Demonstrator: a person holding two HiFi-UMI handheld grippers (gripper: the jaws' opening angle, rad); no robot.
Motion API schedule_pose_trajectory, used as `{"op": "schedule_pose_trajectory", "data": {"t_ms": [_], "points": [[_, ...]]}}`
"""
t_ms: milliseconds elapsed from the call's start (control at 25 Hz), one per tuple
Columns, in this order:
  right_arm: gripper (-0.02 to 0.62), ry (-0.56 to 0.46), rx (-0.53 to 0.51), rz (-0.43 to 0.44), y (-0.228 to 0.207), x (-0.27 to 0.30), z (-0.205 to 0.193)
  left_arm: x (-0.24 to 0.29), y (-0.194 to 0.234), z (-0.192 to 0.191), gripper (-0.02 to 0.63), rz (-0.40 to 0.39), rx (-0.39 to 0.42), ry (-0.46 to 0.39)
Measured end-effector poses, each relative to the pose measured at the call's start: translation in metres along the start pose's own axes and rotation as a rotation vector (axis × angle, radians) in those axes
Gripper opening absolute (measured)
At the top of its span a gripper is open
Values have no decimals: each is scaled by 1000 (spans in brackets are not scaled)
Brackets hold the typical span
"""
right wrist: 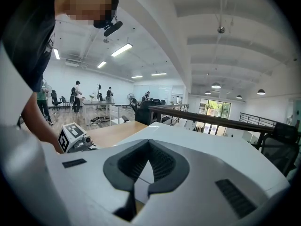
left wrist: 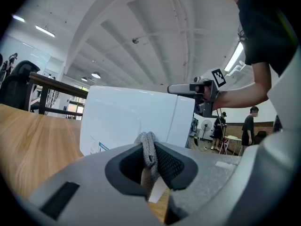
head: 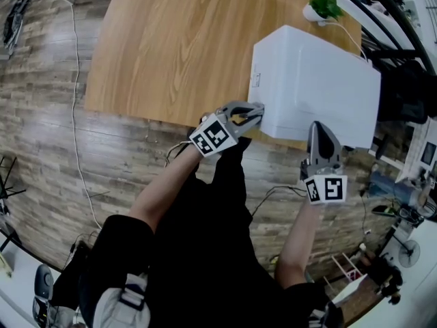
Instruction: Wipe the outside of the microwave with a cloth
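Wooden table [head: 171, 53]; at its near right corner, white microwave [head: 314, 80]. Right gripper [head: 321, 139] pressed together, empty; left gripper [head: 249, 115] close by microwave's front, pinching grey cloth [left wrist: 149, 147]. Probably just starting: next, press cloth flat, sweep across.

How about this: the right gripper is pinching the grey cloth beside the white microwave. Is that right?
No. The left gripper is pinching the grey cloth beside the white microwave, as the left gripper view shows. The right gripper is shut and empty.
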State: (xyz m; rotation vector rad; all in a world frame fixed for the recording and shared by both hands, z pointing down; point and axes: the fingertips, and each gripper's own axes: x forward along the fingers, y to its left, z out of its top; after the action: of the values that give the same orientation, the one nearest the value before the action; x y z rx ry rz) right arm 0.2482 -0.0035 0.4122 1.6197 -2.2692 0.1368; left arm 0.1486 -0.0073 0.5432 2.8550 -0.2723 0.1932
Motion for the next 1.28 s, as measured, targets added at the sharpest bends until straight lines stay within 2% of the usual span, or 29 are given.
{"op": "schedule_pose_trajectory", "data": {"t_ms": [400, 600, 800, 880, 1000, 1040, 1280], "points": [[-2, 4, -8, -1, 0, -1, 0, -12, -33, 4, 44, -29, -9, -12], [-2, 2, -11, -3, 1, -1, 0, -13, -37, 3, 44, -32, -1, -9], [-2, 71, -115, -23, 10, -1, -14, -12, -35, 3, 44, -23, -8, -17], [-2, 32, -32, -27, 6, -5, -14, -11, -34, 0, 44, -19, -5, -13], [-2, -66, 186, -17, -8, -15, -10, -10, -32, -7, 44, -17, 1, 1], [-2, -86, 227, -12, -11, -17, -9, -10, -32, -9, 44, -17, 0, 3], [-2, -60, 157, -18, -6, -15, -12, -7, -29, -21, 44, -9, -20, 15]]}}
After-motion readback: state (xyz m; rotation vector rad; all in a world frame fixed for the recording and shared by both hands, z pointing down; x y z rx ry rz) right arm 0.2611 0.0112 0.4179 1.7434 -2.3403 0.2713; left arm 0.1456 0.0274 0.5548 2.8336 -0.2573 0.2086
